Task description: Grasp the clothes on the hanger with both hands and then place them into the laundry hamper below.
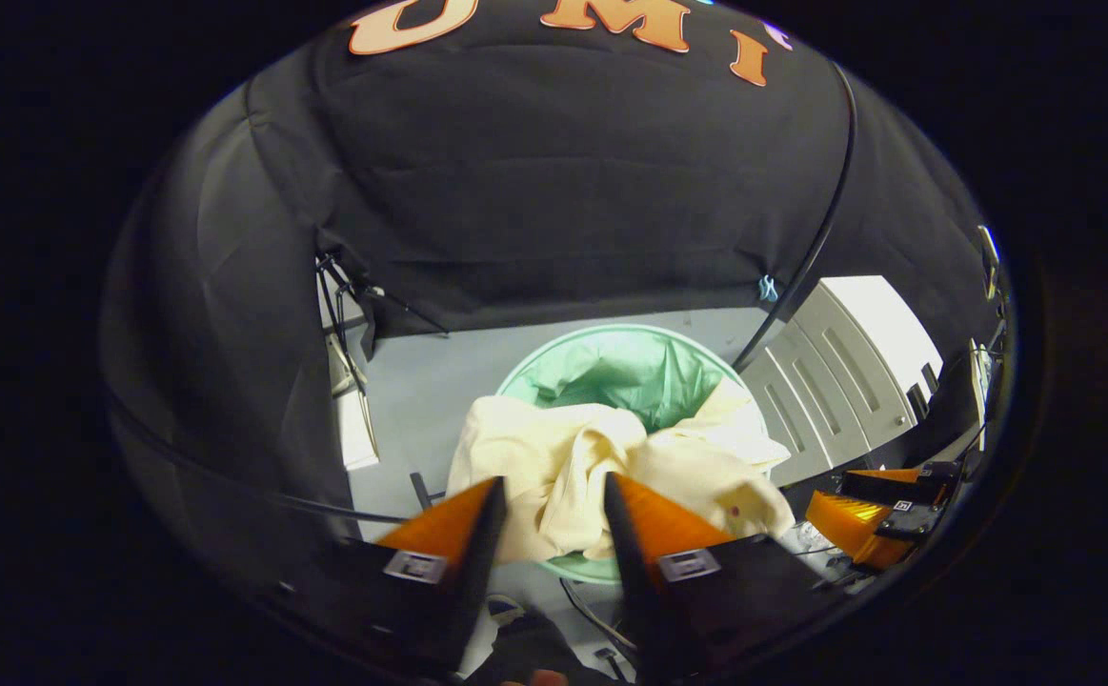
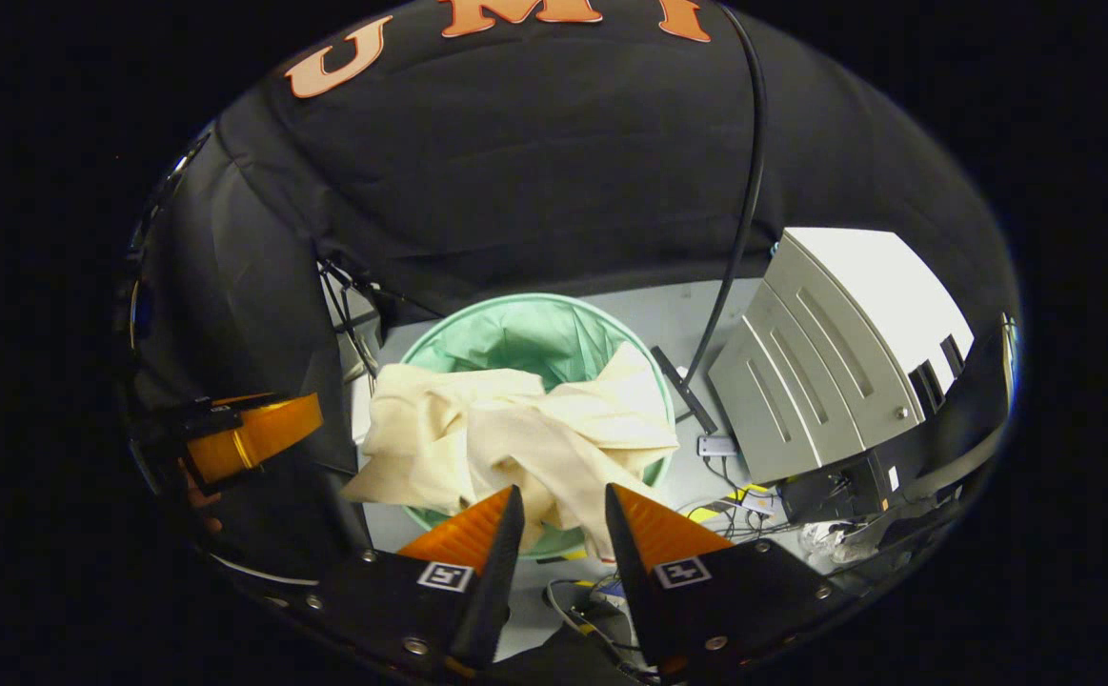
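Observation:
A cream garment (image 1: 573, 467) lies crumpled in the round green laundry hamper (image 1: 630, 335), spilling over its near rim and left side. My left gripper (image 1: 554, 488) hovers open above it, nothing between its fingers. In the right gripper view the same cream garment (image 2: 506, 433) drapes over the hamper (image 2: 506, 310), one fold hanging past the front rim. My right gripper (image 2: 563, 495) is open just above that fold and holds nothing. The right gripper (image 1: 873, 514) also appears at the lower right of the left gripper view, and the left gripper (image 2: 249, 433) at the left of the right gripper view.
A grey-white cabinet (image 2: 830, 353) stands right of the hamper on the pale floor (image 1: 430, 381). A black cable (image 2: 739, 238) hangs down in front of the cloth wall. Loose cables and small parts (image 2: 735, 500) lie on the floor near the cabinet. A metal stand (image 1: 349, 324) is at left.

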